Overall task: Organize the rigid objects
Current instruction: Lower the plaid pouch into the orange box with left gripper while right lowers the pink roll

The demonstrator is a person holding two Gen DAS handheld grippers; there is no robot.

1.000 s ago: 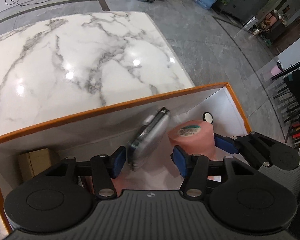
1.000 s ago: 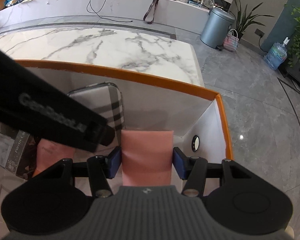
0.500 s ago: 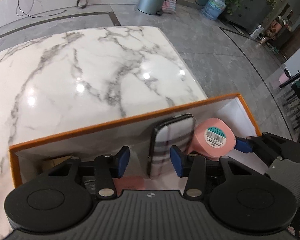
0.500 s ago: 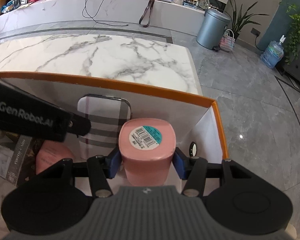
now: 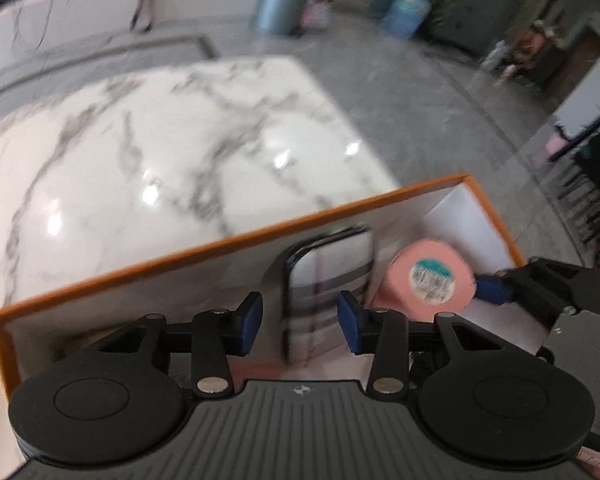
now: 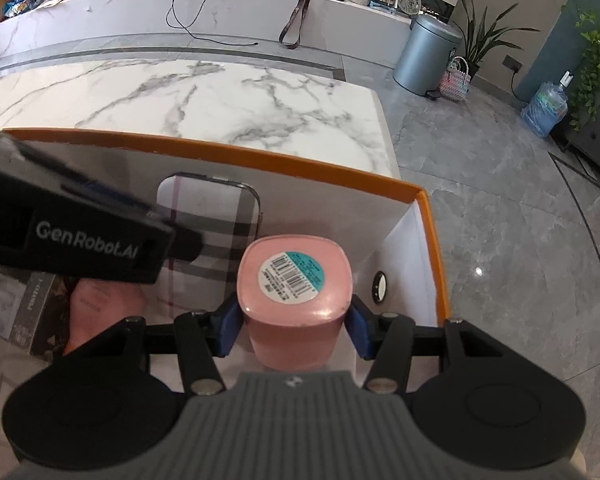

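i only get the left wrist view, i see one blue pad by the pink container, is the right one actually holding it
Observer: Yes. In the right wrist view both fingers of the right gripper press the sides of the pink container, label facing up.
Operator: anything on the side wall behind it
Observer: A small round white disc shows on the side wall of the orange-rimmed box, just right of the container.
Operator: whats in the near left part, i cant see it
Observer: A dark printed box and another pink item lie there.
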